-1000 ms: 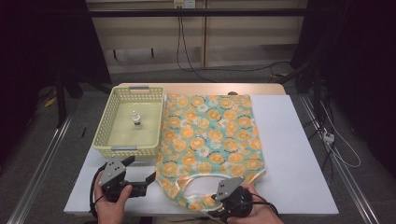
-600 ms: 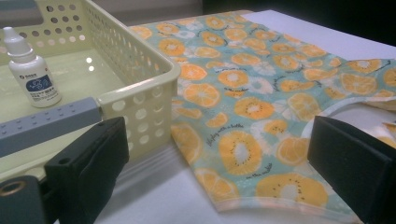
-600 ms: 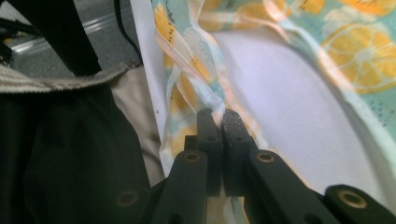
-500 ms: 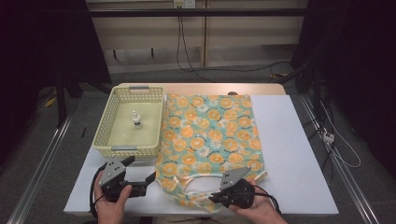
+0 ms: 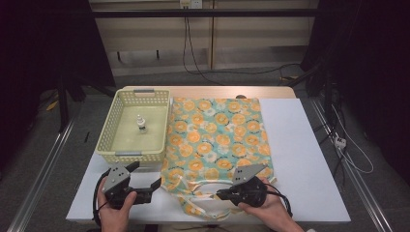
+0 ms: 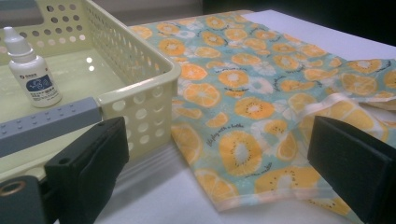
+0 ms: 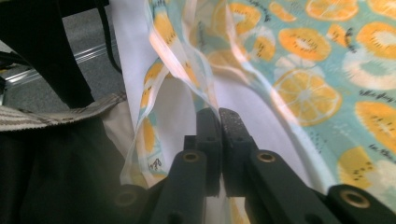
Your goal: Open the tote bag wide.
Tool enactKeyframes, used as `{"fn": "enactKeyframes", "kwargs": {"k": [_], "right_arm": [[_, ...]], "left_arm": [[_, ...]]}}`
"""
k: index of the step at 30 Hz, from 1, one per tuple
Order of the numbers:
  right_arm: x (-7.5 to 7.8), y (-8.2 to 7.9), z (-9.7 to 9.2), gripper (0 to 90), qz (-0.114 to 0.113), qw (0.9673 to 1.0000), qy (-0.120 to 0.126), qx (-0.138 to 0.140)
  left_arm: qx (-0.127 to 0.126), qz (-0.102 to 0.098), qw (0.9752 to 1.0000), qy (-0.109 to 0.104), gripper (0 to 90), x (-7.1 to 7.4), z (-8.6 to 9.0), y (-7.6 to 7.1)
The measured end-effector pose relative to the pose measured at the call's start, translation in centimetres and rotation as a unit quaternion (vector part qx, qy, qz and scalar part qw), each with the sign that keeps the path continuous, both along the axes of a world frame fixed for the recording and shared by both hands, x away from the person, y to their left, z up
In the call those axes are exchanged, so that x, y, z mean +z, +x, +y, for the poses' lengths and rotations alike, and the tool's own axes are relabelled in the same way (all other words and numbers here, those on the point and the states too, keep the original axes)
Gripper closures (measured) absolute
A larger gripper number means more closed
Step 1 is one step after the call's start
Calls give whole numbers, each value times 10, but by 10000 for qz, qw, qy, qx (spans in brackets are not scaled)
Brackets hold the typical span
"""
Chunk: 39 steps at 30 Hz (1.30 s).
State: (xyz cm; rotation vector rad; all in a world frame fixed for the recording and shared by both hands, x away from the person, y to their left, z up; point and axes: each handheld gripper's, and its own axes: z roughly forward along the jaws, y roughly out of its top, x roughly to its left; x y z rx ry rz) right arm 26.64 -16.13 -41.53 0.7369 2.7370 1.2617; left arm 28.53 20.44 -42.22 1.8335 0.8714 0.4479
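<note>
A teal cloth printed with orange slices (image 5: 217,135) lies flat on the white table (image 5: 300,145), its thin strap loops at the near edge. My right gripper (image 5: 221,193) points left at that edge and is shut on a strap (image 7: 187,70), which rises away from the closed jaws (image 7: 218,114). My left gripper (image 5: 146,175) stands open near the table's front left, between the basket's near corner and the cloth's near left corner (image 6: 233,154), with nothing between its pads (image 6: 88,163).
A pale yellow perforated basket (image 5: 131,155) sits left of the cloth, touching its edge, with a small white dropper bottle (image 5: 141,124) standing inside (image 6: 31,70). Bare white table lies right of the cloth. Cables run across the floor beyond.
My right gripper has shut on the strap and moved slightly up and away from the front edge, lifting the strap. The left gripper has stayed put.
</note>
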Motion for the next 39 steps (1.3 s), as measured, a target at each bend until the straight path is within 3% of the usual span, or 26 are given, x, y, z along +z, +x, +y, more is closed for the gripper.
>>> {"fn": "enactKeyframes", "kwargs": {"k": [9,23,39], "right_arm": [[8,13,-1,900,-209,9996,1,-182],[29,63,-16,900,-568,9957,144,-722],[31,106,-21,900,-584,9931,259,-984]], "left_arm": [[-1,7,10000,2,50,0,0,0],[1,7,10000,-3,50,0,0,0],[-12,7,10000,19,50,0,0,1]]}}
